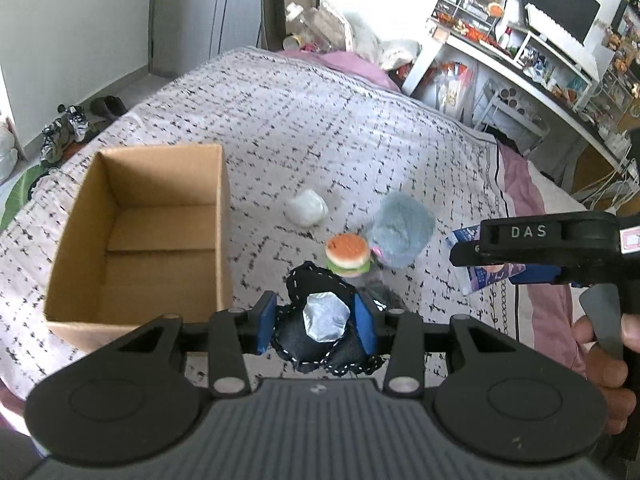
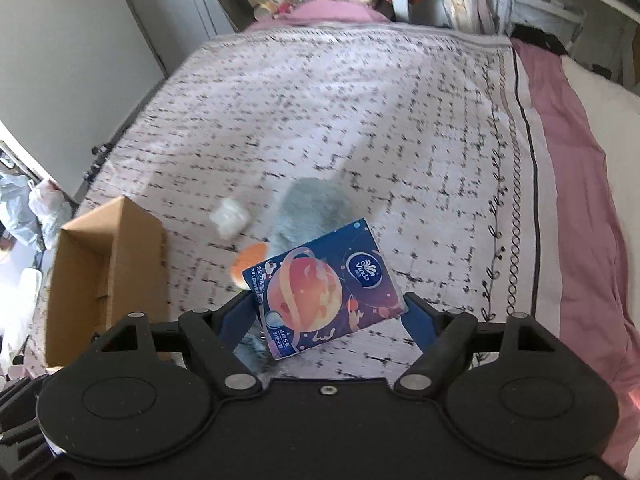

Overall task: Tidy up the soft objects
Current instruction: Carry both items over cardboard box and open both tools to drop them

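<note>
My left gripper (image 1: 316,322) is shut on a black stitched soft pouch (image 1: 320,340) with a silver patch, held above the bed just right of an open cardboard box (image 1: 140,232). My right gripper (image 2: 330,312) is shut on a blue tissue pack (image 2: 324,288) with a planet print, held above the bed; the pack also shows in the left wrist view (image 1: 480,276). On the bedspread lie a burger toy (image 1: 348,254), a fluffy grey-blue plush (image 1: 402,230) and a white soft ball (image 1: 306,208). The box (image 2: 108,272) looks empty.
The patterned bedspread (image 1: 320,128) covers a bed with a pink sheet (image 2: 580,184) along its right side. A white desk with shelves and a monitor (image 1: 560,4) stands beyond the bed. Shoes (image 1: 64,128) lie on the floor at left.
</note>
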